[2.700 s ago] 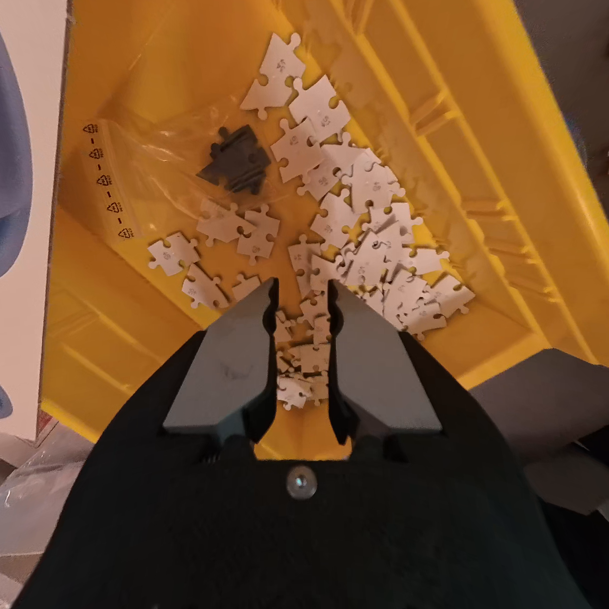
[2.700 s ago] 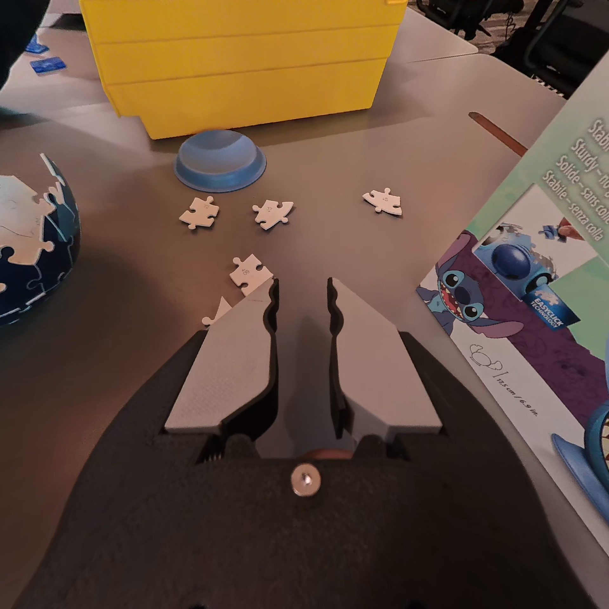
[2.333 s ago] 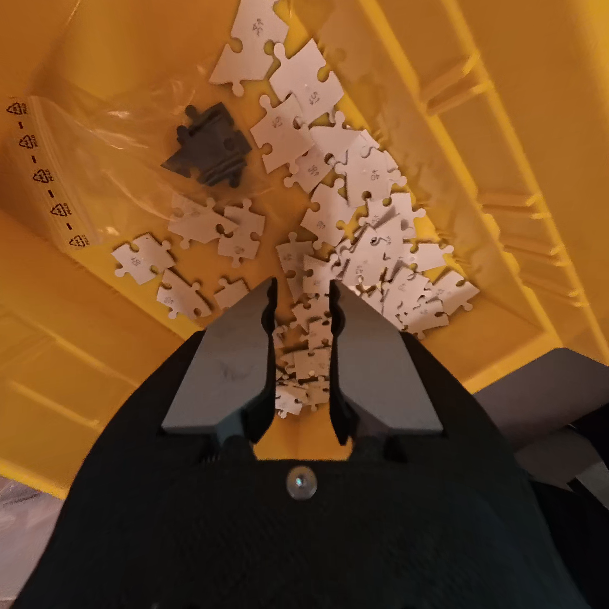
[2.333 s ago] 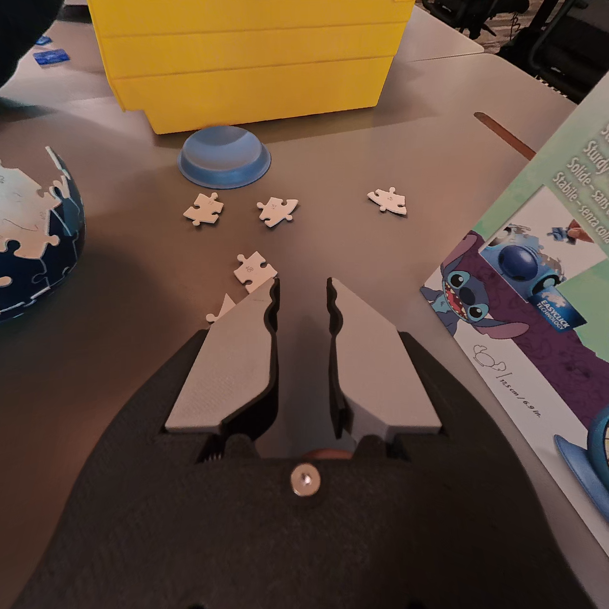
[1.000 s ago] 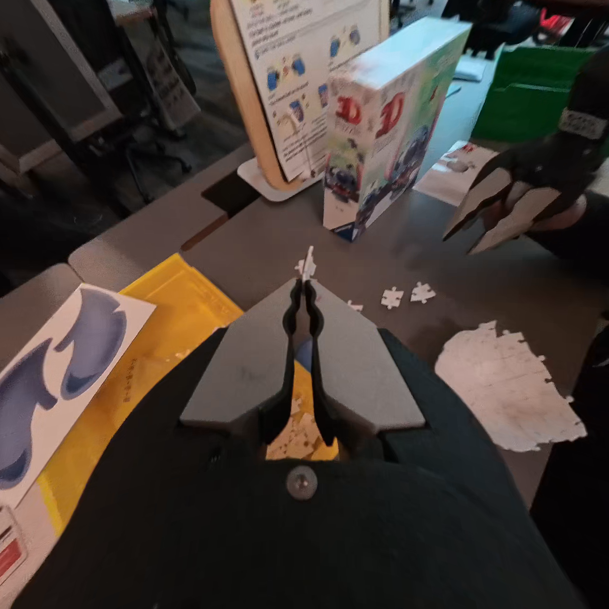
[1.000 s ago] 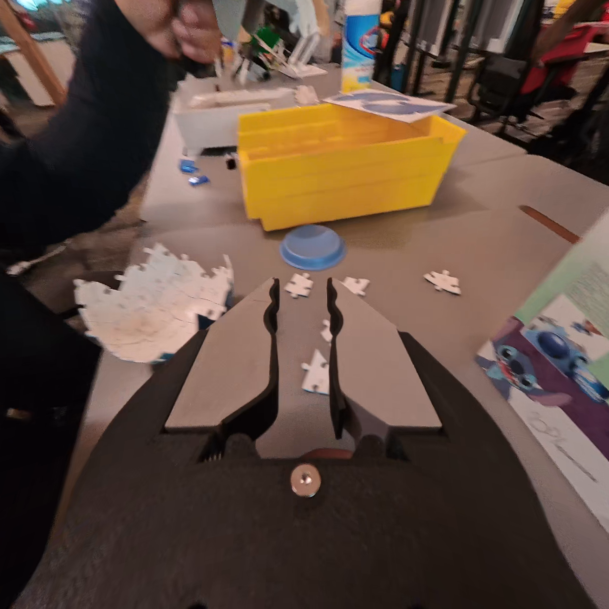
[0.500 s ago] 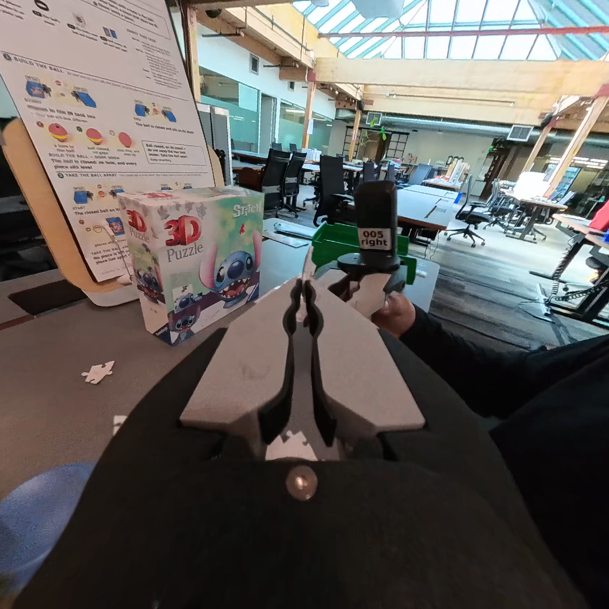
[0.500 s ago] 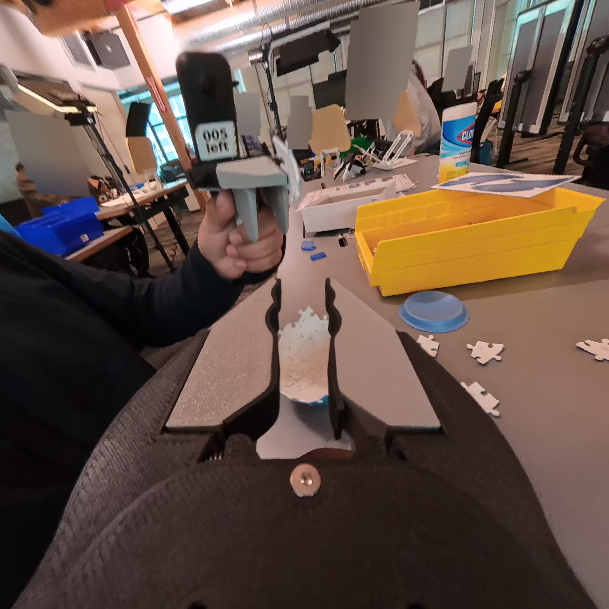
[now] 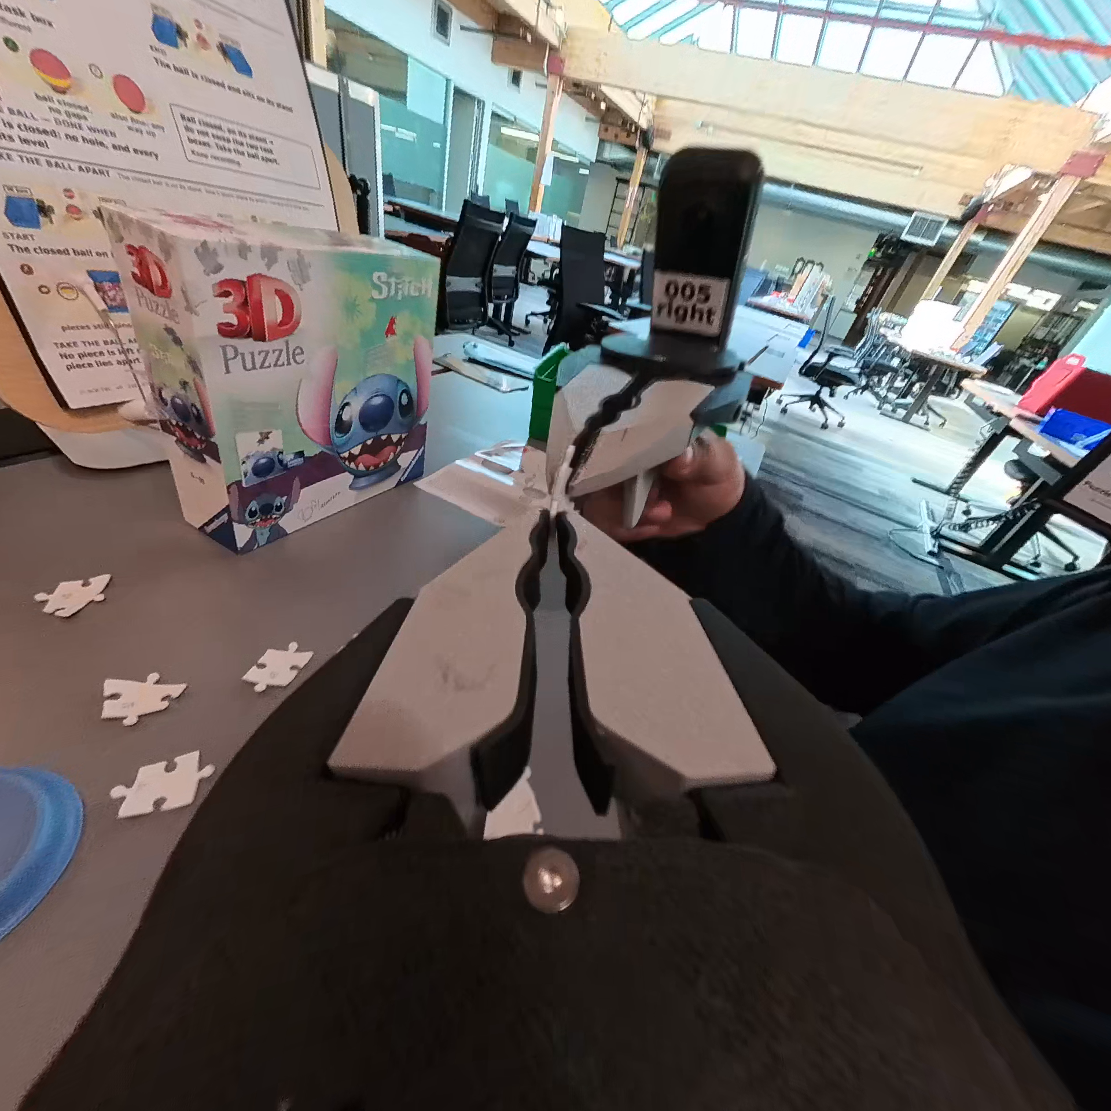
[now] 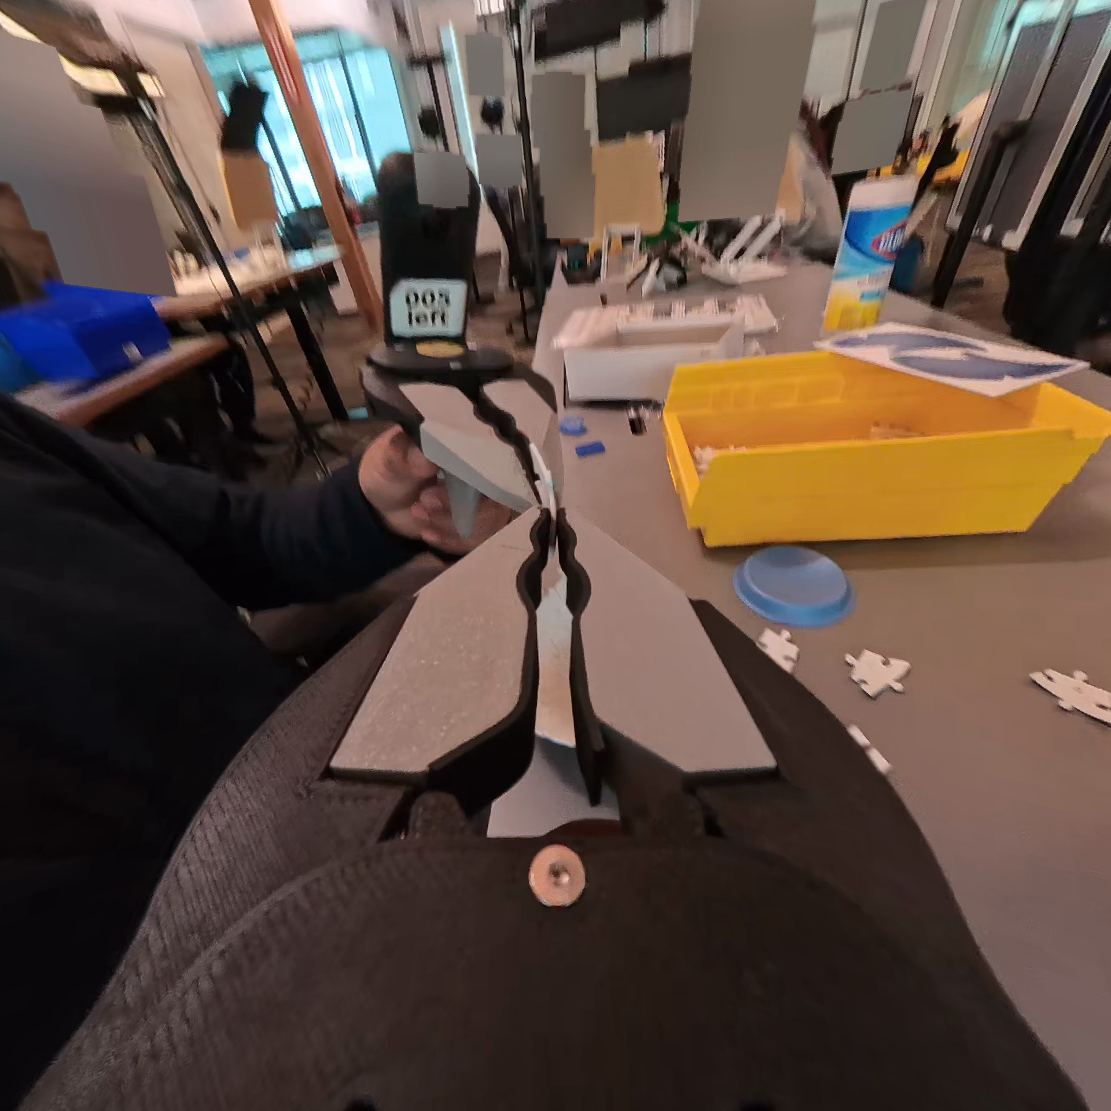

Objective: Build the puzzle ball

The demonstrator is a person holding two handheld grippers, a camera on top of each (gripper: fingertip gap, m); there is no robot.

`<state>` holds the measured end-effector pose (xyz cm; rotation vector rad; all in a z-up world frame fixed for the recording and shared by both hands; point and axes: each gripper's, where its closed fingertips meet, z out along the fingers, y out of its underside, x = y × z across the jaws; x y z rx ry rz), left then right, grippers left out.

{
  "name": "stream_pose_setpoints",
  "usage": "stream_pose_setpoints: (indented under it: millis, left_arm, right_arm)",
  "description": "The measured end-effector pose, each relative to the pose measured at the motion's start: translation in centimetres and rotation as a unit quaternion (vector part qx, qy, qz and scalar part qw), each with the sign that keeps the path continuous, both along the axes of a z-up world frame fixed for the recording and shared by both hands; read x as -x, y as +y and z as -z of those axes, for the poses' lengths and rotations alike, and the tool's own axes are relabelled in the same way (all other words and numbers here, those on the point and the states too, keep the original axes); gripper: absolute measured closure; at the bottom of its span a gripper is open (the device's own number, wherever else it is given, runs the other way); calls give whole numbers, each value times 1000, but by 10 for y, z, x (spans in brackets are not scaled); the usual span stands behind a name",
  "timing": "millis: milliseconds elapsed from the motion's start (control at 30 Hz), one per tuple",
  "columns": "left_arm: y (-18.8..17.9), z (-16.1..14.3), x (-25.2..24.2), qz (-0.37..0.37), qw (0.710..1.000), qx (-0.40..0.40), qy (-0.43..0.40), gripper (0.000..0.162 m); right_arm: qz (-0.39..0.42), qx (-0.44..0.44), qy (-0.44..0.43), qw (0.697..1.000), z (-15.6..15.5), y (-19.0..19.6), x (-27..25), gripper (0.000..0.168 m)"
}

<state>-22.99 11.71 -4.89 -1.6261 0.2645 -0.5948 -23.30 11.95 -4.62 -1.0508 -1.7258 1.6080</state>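
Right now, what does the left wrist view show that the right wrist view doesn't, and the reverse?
Left wrist view only: the puzzle box standing before an instruction board. Right wrist view only: the yellow bin with loose pieces inside. Both show the blue stand, loose pieces on the grey table, and the left gripper and right gripper meeting on one white puzzle piece.

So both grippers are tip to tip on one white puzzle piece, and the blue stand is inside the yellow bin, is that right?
Not quite. The right wrist view shows the blue stand on the table, in front of the yellow bin, not inside it. The rest holds: the left gripper and right gripper meet tip to tip on one white puzzle piece.
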Motion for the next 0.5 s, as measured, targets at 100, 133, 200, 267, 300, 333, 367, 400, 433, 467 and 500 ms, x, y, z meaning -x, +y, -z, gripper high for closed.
stream_pose_setpoints:
  millis: [100, 133, 200, 267, 300, 333, 367, 400, 433, 467, 500]
  left_arm:
    - [1, 0, 11, -7, 1000, 4, 19, 161]
    - [0, -2, 12, -5, 1000, 1, 19, 161]
    - [1, -3, 13, -1, 1000, 2, 24, 161]
    - [4, 2, 14, 1, 999, 10, 31, 161]
    - [5, 6, 12, 7, 999, 16, 32, 162]
    - [6, 10, 10, 14, 999, 24, 32, 162]
    - [7, 15, 8, 21, 999, 32, 34, 162]
    - [8, 20, 7, 26, 998, 39, 35, 162]
    - [9, 24, 5, 30, 998, 47, 39, 162]
    - [11, 28, 4, 32, 997, 53, 43, 162]
    - [11, 32, 3, 36, 997, 59, 46, 162]
  right_arm:
    - [9, -68, -43, 997, 7, 5, 4, 168]
    - [6, -81, -59, 995, 10, 6, 4, 168]
    - [-1, -101, -88, 991, 16, 7, 5, 168]
    - [0, -119, -106, 987, 23, 8, 8, 168]
    - [-1, -123, -111, 986, 26, 8, 9, 168]
    - [-4, -125, -116, 985, 28, 7, 9, 168]
    - [-3, -128, -123, 984, 32, 7, 11, 168]
    - [1, -134, -128, 983, 35, 9, 12, 168]
    - [4, -137, -131, 982, 38, 10, 14, 168]
    - [5, -137, -135, 981, 40, 11, 15, 168]
    - [4, -136, -138, 981, 42, 12, 16, 168]
